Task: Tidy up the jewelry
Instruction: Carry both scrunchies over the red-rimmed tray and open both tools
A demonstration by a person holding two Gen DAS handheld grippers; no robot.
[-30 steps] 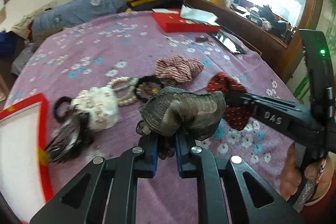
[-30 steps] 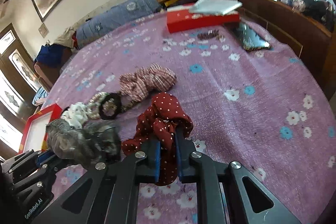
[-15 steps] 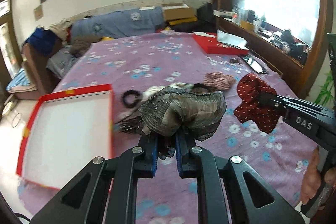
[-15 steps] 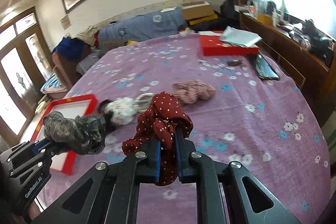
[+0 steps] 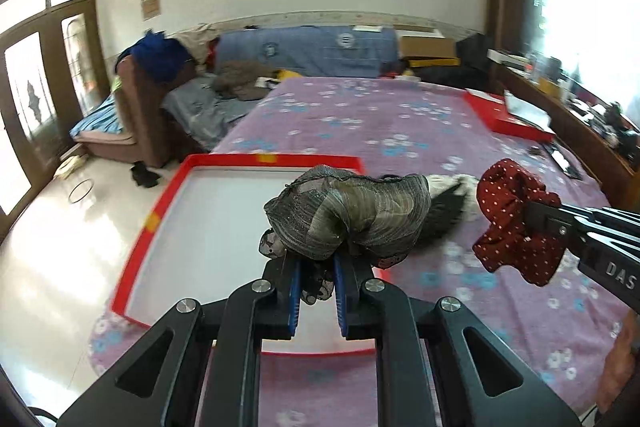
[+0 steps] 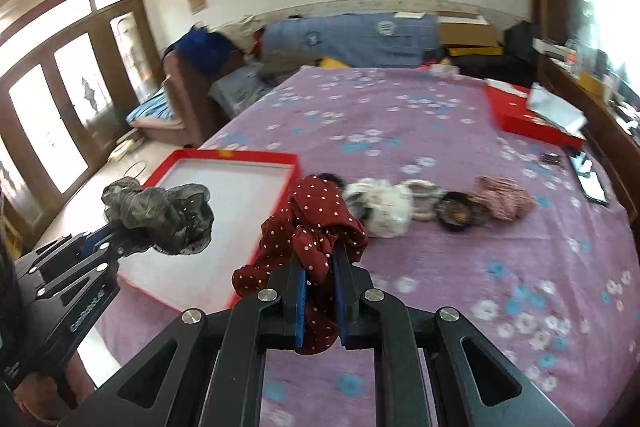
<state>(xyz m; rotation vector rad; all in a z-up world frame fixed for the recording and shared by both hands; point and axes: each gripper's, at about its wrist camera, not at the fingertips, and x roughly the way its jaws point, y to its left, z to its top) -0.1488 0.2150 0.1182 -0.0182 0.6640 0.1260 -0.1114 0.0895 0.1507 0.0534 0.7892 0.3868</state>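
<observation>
Left wrist view: the left gripper (image 5: pixel 316 279) has its fingers (image 5: pixel 294 287) pinched narrow on the grey scrunchie (image 5: pixel 352 217), which bulges above the tips and hangs over the red-rimmed tray (image 5: pixel 160 211). That tray sits at the near-left edge of the purple floral bed (image 5: pixel 380 123). Just right of the tray, the right gripper (image 5: pixel 536 223) comes in from the side, carrying the red dotted scrunchie (image 5: pixel 508 219) clear of the cover.

Right wrist view: here the right gripper (image 6: pixel 320 287) fingers (image 6: pixel 300 291) clamp tight on the red dotted scrunchie (image 6: pixel 312 227), a fold trailing down between them. It hovers at the tray's (image 6: pixel 236 155) right rim. The left gripper (image 6: pixel 108 243) holds the grey scrunchie (image 6: pixel 160 215) over the tray's white floor. Right of the tray, in a row on the bed (image 6: pixel 400 115), lie a white scrunchie (image 6: pixel 380 207), a pale bead bracelet (image 6: pixel 424 195), a dark ring-shaped piece (image 6: pixel 460 211) and a pink striped scrunchie (image 6: pixel 504 199).

Handling, by my read: these are light, soft, crushable fabric rings, nothing fragile. A pinch through a gathered fold grips best; they should drop and stay put. The beads look harder and more slippery, so take them across the strand.
</observation>
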